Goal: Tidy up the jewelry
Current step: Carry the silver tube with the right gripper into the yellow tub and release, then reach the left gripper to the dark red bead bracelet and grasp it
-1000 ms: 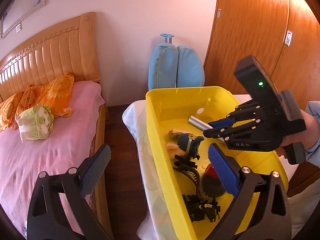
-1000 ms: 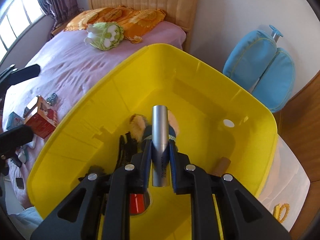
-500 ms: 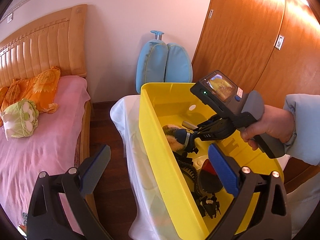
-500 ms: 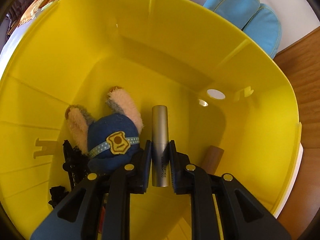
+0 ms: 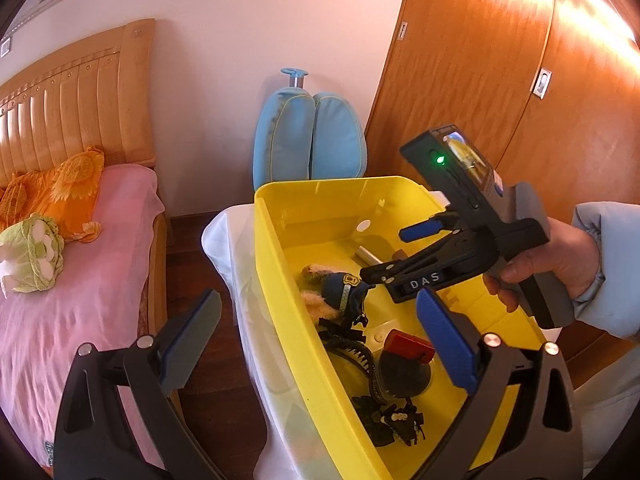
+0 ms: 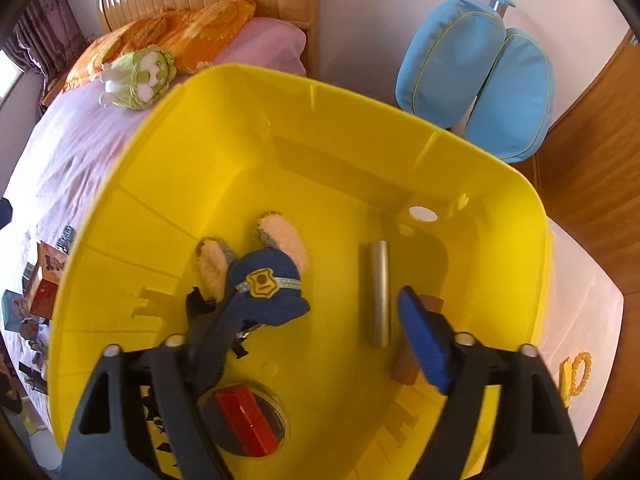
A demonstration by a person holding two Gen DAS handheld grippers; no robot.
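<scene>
bin [image 6: 280, 128]: glossy yellow plastic below me
tube [image 6: 379, 292]: I saw brushed metal, perhaps
toy [image 6: 264, 280]: fuzzy cloth

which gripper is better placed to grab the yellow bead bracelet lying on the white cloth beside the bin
Right, probably. The right gripper, jaws opening with nothing clamped, sits over the yellow bin, and the bead bracelet lies just beside it. The left gripper hangs at the bin's opposite side.

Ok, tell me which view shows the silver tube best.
The right wrist view: the silver tube lies in full length on the yellow bin floor. The left wrist view shows only its end; the right gripper covers the rest.
</scene>
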